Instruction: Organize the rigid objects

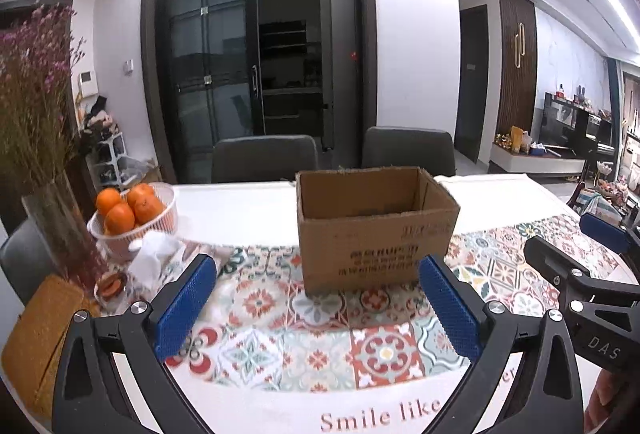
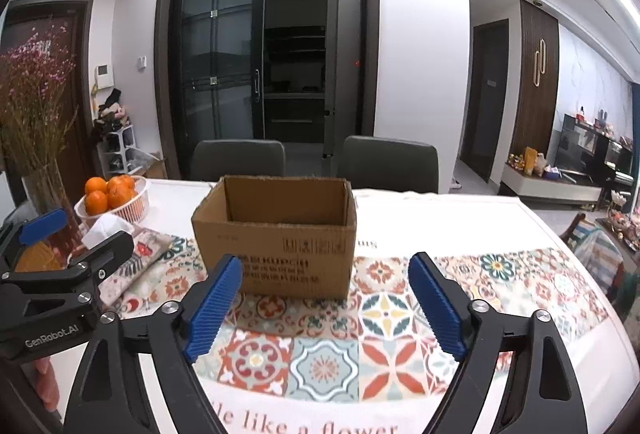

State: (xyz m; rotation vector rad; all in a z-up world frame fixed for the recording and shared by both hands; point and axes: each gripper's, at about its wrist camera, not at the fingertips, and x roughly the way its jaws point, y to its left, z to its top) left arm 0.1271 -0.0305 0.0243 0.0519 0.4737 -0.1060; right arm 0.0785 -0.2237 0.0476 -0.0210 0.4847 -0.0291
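An open brown cardboard box stands on the patterned tablecloth in the middle of the table. Its inside is mostly hidden from both views. My left gripper is open, its blue pads wide apart with nothing between them, a little short of the box. My right gripper is open too, empty, just in front of the box. The right gripper appears at the right edge of the left wrist view. At the left edge of the right wrist view, the left gripper shows.
A white basket of oranges, a glass vase of dried purple flowers, crumpled tissue and a woven yellow mat sit at the table's left. Two grey chairs stand behind the table.
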